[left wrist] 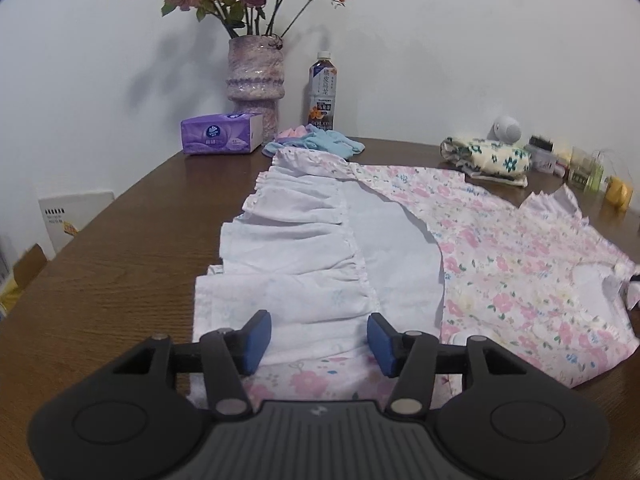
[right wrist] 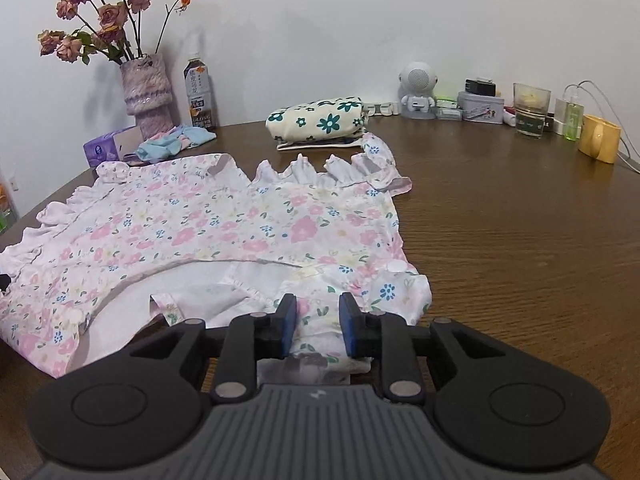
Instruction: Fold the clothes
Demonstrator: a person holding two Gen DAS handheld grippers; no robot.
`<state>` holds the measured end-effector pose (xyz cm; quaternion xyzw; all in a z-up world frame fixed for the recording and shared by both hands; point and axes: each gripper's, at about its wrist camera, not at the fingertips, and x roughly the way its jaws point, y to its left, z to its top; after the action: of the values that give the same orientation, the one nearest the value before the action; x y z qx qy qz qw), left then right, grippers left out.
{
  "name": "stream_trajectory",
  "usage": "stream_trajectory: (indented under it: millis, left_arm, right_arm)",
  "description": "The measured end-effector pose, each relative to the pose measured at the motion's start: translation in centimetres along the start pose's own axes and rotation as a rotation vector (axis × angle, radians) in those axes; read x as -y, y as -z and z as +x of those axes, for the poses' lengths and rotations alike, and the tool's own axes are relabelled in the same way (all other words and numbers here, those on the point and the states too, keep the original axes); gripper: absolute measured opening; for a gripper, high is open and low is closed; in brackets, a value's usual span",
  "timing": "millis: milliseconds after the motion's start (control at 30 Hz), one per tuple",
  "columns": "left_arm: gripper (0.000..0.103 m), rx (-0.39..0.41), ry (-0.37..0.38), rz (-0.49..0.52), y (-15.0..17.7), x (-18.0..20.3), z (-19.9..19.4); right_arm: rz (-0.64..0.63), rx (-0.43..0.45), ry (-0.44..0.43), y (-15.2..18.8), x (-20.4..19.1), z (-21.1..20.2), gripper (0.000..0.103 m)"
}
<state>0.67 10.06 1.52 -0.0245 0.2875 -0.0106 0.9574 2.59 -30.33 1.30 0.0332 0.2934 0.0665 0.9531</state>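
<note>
**A:** Honestly, the near edge worries me; the floral dress (left wrist: 520, 248) lies flat across the middle of the brown wood-grain desk (left wrist: 120, 272), its left part turned over so the plain white lining and gathered ruffle face up; the left gripper (left wrist: 319, 338) sits low in the frame with its fingers (left wrist: 256, 340) spread wide over that white flap, pinching nothing.

**B:** And the right gripper (right wrist: 318, 326)?

**A:** Its blue fingers (right wrist: 289, 328) stand fairly close together with a bunch of the printed cloth between them at the lower centre of its view; whether the pads truly press on it, I cannot tell.

**B:** So what might go wrong?

**A:** I'd judge the thin, limp fabric the main risk; if one side is pulled while the other lies loose, the fold could skew or the ruffle could bunch into creases; a slack pinch might also let the slippery cloth slide out partway through a lift.

**B:** Anything nearby to snag?

**A:** A folded cream garment with teal flowers (right wrist: 320, 120) sits just past the dress's far frilled sleeve (right wrist: 376, 164), upper centre; a sweeping fold could drag into it; the crumpled blue cloth (left wrist: 320, 142) and purple tissue pack (left wrist: 222, 133) lie by the far-left hem, near the rough lilac vase (left wrist: 256, 76) and tall bottle (left wrist: 322, 92); both are upright and tippable, I think.
</note>
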Motion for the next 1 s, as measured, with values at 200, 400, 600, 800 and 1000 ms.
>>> stream_trajectory:
  millis: [200, 400, 600, 800, 1000]
  left_arm:
    - [0.068, 0.030, -0.015, 0.004, 0.2, 0.3, -0.6]
    - [0.095, 0.191, 0.009, 0.047, 0.1, 2.1, -2.2]
    - [0.099, 0.209, 0.019, 0.094, 0.6, 3.2, -2.1]
    - [0.101, 0.153, 0.016, 0.049, 0.4, 2.8, -1.1]
    - [0.101, 0.146, 0.001, 0.001, 0.3, 2.2, -1.0]
  right_arm:
    - [0.038, 0.013, -0.016, 0.1, 0.4, -0.1, 0.028]
    - [0.009, 0.154, -0.042, 0.7, -1.5, -2.4, 0.069]
    - [-0.095, 0.167, -0.087, 0.8, -4.2, -2.3, 0.094]
    - [-0.066, 0.138, -0.087, 0.4, -4.1, -1.8, 0.099]
    - [-0.062, 0.129, -0.085, 0.8, -4.0, -1.8, 0.099]
